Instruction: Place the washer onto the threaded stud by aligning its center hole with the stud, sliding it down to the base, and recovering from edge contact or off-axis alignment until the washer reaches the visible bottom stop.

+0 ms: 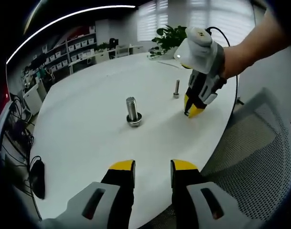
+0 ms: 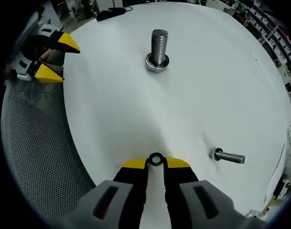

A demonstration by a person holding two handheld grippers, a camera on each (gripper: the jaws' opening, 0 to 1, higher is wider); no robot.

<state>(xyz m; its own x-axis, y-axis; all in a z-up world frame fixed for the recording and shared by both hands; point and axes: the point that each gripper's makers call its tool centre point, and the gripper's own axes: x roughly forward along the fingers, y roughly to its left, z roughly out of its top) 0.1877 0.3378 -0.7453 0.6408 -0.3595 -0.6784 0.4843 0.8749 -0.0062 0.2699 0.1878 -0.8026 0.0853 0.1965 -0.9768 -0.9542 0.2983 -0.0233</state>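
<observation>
A large threaded stud stands upright on its wide base in the middle of the round white table. In the right gripper view the same stud rises far ahead of the jaws. A small dark washer sits pinched between the yellow tips of my right gripper, low over the table. My right gripper, held by a hand, points down at the table to the right of the stud. My left gripper hangs open at the near table edge with nothing between its fingers; it also shows as the left gripper at the far left.
A smaller bolt stands on its head beyond the right gripper, the same small bolt lying right of my jaws. A grey mesh chair hugs the table edge. A black object lies at the left rim. Shelves and a plant stand behind.
</observation>
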